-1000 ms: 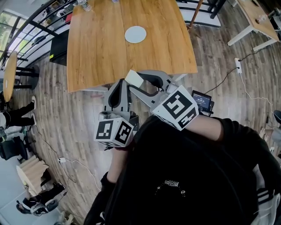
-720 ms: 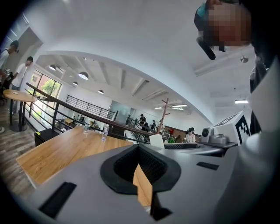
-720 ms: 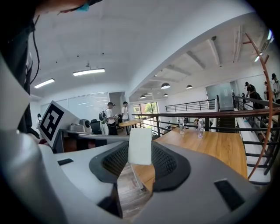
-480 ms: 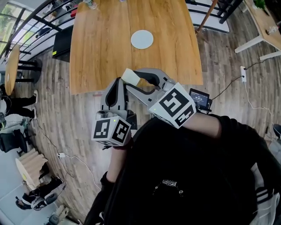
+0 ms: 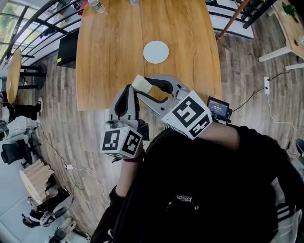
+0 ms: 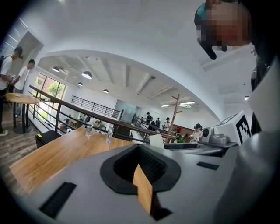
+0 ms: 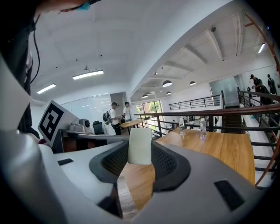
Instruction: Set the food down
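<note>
In the head view my right gripper [image 5: 146, 87] is shut on a pale cream block of food [image 5: 141, 83], held over the near edge of the wooden table [image 5: 109, 52]. A round white plate [image 5: 156, 51] lies farther in on the table, beyond the food. The right gripper view shows the food [image 7: 140, 144] upright between the two pads of my right gripper [image 7: 140, 154]. My left gripper [image 5: 127, 95] hangs just left of the right one, also at the table's near edge. Its jaws stand together with nothing held, as the left gripper view [image 6: 141, 164] confirms.
Clear bottles [image 5: 96, 5] stand at the table's far end. A dark railing [image 5: 28, 28] and a black box [image 5: 68, 47] lie to the left. A small device [image 5: 218, 108] and a cable with a power strip [image 5: 266, 83] lie on the wood floor at the right. People stand at the far left.
The table and plate have slid down and closer in the head view, so both grippers now reach over the table's near edge. The right gripper's hold on the food is unchanged.
</note>
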The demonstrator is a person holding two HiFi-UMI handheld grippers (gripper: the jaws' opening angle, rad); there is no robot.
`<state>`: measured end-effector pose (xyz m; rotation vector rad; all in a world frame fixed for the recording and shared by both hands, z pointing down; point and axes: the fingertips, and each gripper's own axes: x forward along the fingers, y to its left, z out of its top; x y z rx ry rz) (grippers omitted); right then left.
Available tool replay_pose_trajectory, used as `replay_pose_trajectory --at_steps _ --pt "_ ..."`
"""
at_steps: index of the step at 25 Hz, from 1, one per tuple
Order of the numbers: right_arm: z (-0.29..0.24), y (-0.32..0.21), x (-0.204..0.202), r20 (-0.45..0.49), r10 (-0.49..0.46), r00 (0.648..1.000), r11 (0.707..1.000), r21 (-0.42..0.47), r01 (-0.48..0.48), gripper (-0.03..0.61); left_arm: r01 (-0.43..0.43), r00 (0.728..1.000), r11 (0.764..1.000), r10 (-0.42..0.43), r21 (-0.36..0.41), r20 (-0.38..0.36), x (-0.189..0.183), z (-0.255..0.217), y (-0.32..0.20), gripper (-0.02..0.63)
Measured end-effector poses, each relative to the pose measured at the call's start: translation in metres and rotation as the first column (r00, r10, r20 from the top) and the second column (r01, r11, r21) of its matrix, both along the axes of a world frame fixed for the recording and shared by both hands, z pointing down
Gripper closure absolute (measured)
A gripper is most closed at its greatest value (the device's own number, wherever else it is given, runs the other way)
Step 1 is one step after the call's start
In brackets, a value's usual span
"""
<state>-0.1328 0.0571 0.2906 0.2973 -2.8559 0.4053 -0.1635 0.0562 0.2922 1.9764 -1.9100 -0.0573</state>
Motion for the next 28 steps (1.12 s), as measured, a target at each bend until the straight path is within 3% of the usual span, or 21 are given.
replay_pose_trajectory --at_steps 14,28 --pt "-0.003 -0.072 0.013 0.03 0.037 0.999 0.998 -0.054 -0.036 0.403 -0.054 0.998 0.997 0.056 -0.056 0.034 0.014 -0.004 -0.073 0.615" --pt "0.024 -0.117 0.021 0.029 0.059 0.998 0.987 -0.149 -0.054 0.403 -0.086 0.995 0.983 0.095 -0.165 0.044 0.022 0.023 -0.119 0.615"
